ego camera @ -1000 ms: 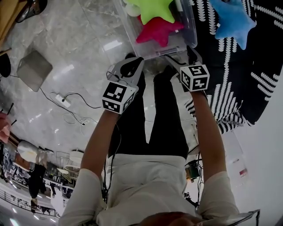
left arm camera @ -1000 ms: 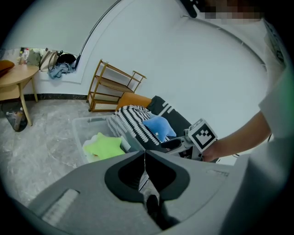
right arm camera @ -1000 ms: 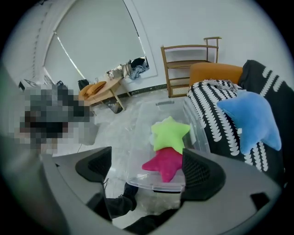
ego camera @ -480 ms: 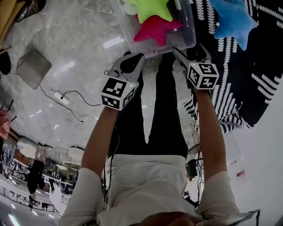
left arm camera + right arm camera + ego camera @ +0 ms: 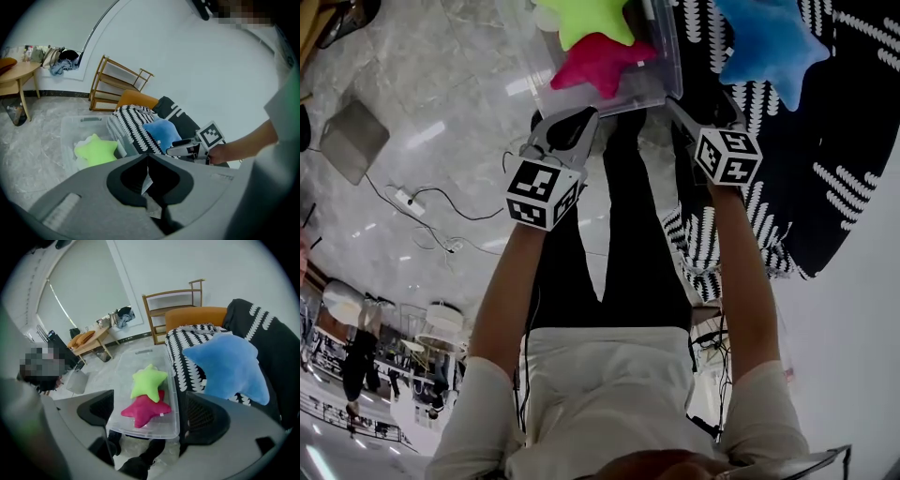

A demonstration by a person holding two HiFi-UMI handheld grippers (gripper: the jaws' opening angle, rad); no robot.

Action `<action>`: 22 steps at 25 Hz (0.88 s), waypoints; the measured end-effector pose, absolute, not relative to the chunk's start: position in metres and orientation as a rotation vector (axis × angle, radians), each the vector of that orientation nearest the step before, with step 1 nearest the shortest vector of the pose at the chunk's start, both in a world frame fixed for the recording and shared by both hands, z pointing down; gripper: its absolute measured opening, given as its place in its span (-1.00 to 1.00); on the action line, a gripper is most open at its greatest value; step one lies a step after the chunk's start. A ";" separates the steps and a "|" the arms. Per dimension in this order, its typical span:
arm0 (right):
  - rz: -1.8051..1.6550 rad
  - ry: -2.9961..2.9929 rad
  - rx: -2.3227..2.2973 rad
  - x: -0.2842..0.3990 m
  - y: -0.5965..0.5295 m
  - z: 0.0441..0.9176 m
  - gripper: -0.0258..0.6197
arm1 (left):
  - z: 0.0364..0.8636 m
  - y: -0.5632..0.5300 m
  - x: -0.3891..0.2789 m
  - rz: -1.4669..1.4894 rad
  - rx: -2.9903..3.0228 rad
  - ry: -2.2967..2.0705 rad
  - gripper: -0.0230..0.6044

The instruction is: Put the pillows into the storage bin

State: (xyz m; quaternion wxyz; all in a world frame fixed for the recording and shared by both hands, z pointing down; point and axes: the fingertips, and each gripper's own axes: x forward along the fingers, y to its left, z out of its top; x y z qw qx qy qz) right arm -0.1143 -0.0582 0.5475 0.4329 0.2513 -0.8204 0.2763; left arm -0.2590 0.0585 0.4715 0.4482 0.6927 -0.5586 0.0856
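Right now the clear storage bin (image 5: pixel 667 58) on the floor holds two star pillows, the lime-green pillow (image 5: pixel 584 19) lying on the pink pillow (image 5: pixel 598 66). The blue pillow (image 5: pixel 769 42), a plush star, lies outside on the black-and-white cover (image 5: pixel 825 169) beside the bin. Left gripper (image 5: pixel 572 131) jaws together, empty; right gripper (image 5: pixel 705 111) jaws wide, empty.

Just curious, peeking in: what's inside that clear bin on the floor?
A green star pillow lies partly on a pink star pillow in the bin. Whatever sits under them is covered.
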 end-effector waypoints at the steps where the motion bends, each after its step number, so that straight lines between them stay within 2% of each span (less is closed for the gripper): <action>1: 0.693 -2.039 0.636 -0.107 -0.066 0.548 0.52 | 0.473 0.053 -0.252 0.210 1.713 -1.377 -0.87; 15: 0.862 -1.912 0.847 0.003 -0.154 0.588 0.52 | 0.485 -0.021 -0.168 0.229 1.733 -1.330 -0.87; 22: 0.947 -1.825 0.886 0.019 -0.169 0.617 0.52 | 0.501 -0.057 -0.145 0.233 1.742 -1.327 -0.87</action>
